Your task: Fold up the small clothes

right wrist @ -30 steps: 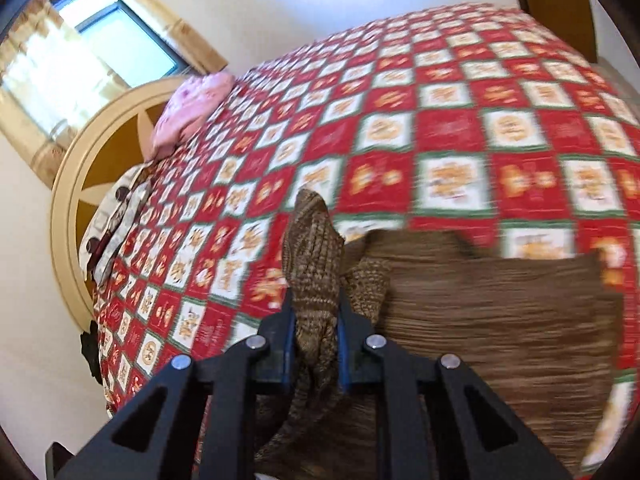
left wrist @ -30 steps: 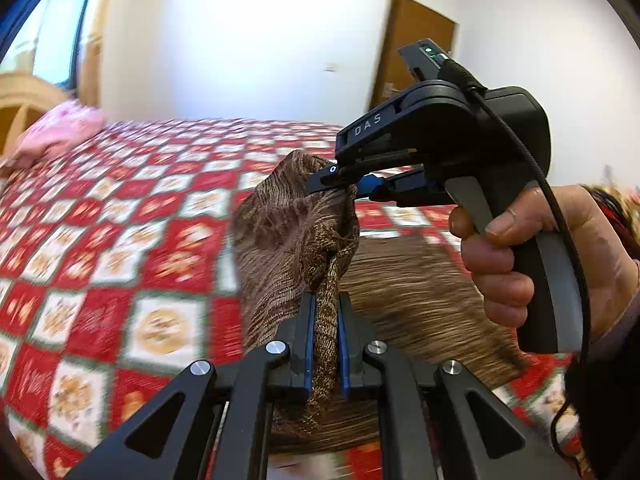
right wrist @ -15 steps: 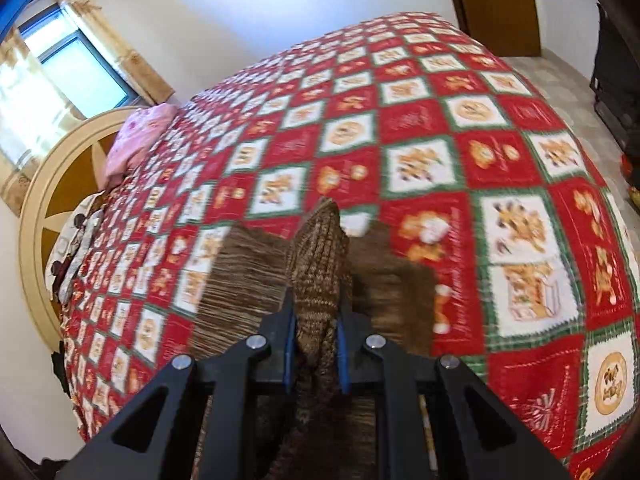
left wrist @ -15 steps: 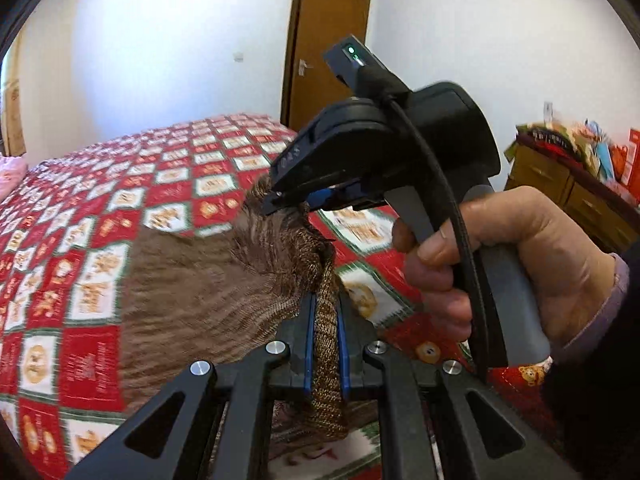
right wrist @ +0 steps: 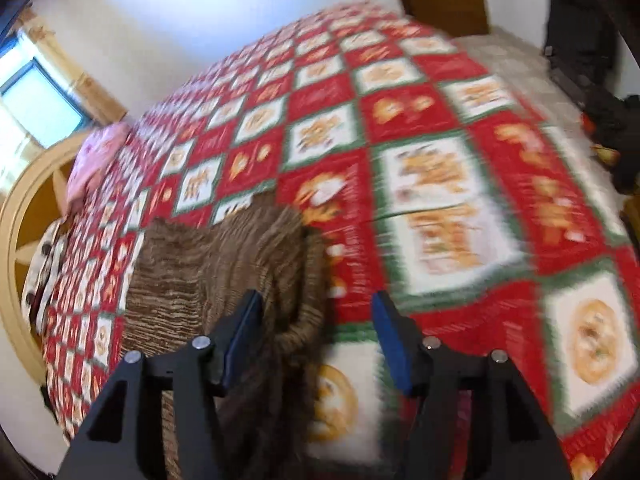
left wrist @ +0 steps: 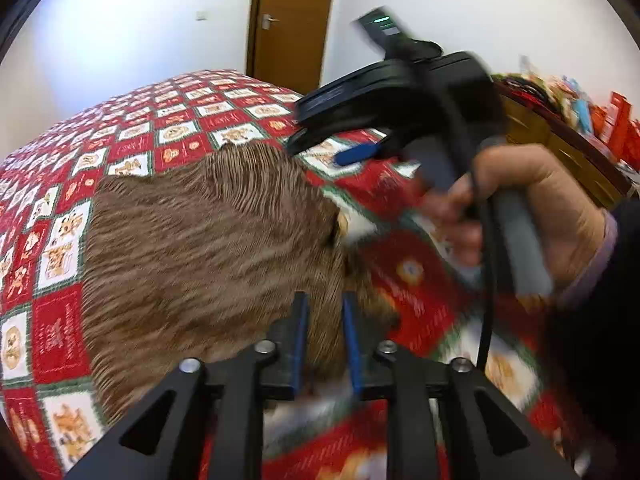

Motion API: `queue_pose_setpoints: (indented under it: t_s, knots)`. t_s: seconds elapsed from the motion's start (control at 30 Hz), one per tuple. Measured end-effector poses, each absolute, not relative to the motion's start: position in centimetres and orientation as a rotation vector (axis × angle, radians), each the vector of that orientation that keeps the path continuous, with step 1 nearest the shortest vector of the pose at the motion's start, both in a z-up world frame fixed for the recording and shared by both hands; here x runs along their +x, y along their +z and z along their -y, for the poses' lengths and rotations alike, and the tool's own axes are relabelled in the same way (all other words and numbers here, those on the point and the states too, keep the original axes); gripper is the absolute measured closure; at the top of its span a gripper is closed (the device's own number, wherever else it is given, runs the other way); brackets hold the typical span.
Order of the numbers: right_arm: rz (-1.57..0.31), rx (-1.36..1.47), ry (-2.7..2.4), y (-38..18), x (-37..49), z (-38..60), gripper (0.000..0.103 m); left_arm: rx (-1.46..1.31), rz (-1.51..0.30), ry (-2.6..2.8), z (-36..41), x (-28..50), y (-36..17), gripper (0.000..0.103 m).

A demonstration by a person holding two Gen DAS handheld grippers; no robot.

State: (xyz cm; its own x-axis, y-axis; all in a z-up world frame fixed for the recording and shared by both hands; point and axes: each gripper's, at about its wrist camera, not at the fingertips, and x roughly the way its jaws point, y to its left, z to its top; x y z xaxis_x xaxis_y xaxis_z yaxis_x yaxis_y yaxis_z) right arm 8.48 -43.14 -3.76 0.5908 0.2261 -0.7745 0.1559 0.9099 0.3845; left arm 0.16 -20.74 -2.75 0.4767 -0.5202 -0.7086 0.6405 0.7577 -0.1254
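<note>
Garment axis: your brown knit garment [left wrist: 208, 240] lies flat on the patchwork bedspread [left wrist: 60, 320], long side running toward the door [left wrist: 292, 16].
Left gripper [left wrist: 324, 312]: your jaws are opening; fabric sits between them, no longer pinched.
Right gripper [right wrist: 316, 320]: opening wide; the lifted peak has dropped.
Look: ribbed, striped, folded over.

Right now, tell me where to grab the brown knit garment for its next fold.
Probably take the brown knit garment at its doubled near-right corner, where an edge stands proud of the quilt. Come down from the near side. The left gripper and right gripper are opening, their pads off the cloth.
</note>
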Motion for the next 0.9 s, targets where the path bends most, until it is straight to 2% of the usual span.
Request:
queue_pose_setpoints:
  t_s: [0.03, 0.07, 0.1, 0.3, 0.57, 0.6, 0.63, 0.67, 0.73, 0.9]
  knots:
    - [-0.925, 0.433, 0.002, -2.8, 7.1, 43.5, 0.044, 0.176, -0.810, -0.723, 20.0, -0.5, -2.5, 0.067]
    - [-0.910, 0.417, -0.010, -2.1, 6.3, 43.4, 0.045, 0.184, -0.818, -0.723, 19.0, -0.7, -2.4, 0.048]
    - [-0.886, 0.391, 0.000, -1.0, 4.8, 42.9, 0.046, 0.179, -0.824, -0.711, 17.9, -0.4, -2.5, 0.035]
    - [-0.832, 0.279, 0.083, 1.8, -1.6, 37.2, 0.046, 0.066, -0.830, -0.498, 12.3, 1.2, -1.9, 0.034]
    - [-0.952, 0.152, 0.031, -2.1, -3.3, 31.7, 0.046, 0.025, -0.919, -0.322, 8.1, 2.7, -4.0, 0.034]
    - [-0.965, 0.144, 0.019, -2.6, -3.3, 31.6, 0.050, 0.008, -0.921, -0.318, 7.8, 2.7, -4.0, 0.034]
    - [-0.984, 0.146, 0.019, -3.4, -3.2, 31.7, 0.074, -0.002, -0.923, -0.317, 7.8, 2.9, -4.0, 0.034]
    - [-1.000, 0.154, 0.031, -3.8, -3.1, 31.7, 0.090, -0.014, -0.926, -0.318, 7.8, 3.0, -4.0, 0.034]
    - [-1.047, 0.185, 0.048, -5.1, -2.6, 32.2, 0.092, -0.027, -0.925, -0.323, 7.8, 3.1, -3.9, 0.034]
    - [-1.019, 0.207, 0.020, -4.5, -3.1, 35.0, 0.093, 0.025, -0.904, -0.317, 8.8, 4.2, -3.3, 0.034]
